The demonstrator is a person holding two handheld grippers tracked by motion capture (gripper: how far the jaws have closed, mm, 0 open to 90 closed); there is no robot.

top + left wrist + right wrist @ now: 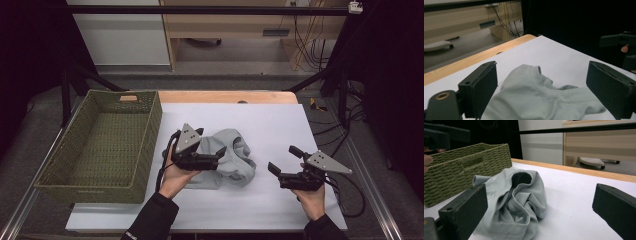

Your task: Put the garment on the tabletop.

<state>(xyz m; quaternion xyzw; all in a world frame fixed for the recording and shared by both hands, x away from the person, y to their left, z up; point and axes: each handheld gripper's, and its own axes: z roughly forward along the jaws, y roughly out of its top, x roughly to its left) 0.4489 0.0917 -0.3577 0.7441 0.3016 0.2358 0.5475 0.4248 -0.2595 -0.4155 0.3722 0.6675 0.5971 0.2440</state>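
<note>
A crumpled pale grey garment (pixel 231 157) lies in a heap on the white table cover, just right of the basket. My left gripper (pixel 210 142) hovers over its left part, open, jaws wide apart with the cloth (pixel 541 97) lying below and between them, not clamped. Farther right, my right gripper (pixel 282 160) is open above bare table cover, pointing left toward the garment (pixel 516 202), a short gap away from it. Nothing is held by either one.
A green woven basket (pixel 150 130) stands at the table's left, with nothing inside it (pixel 461 172). A wooden table edge (pixel 227 96) runs along the back. Black frame bars and cables stand beyond the table at right.
</note>
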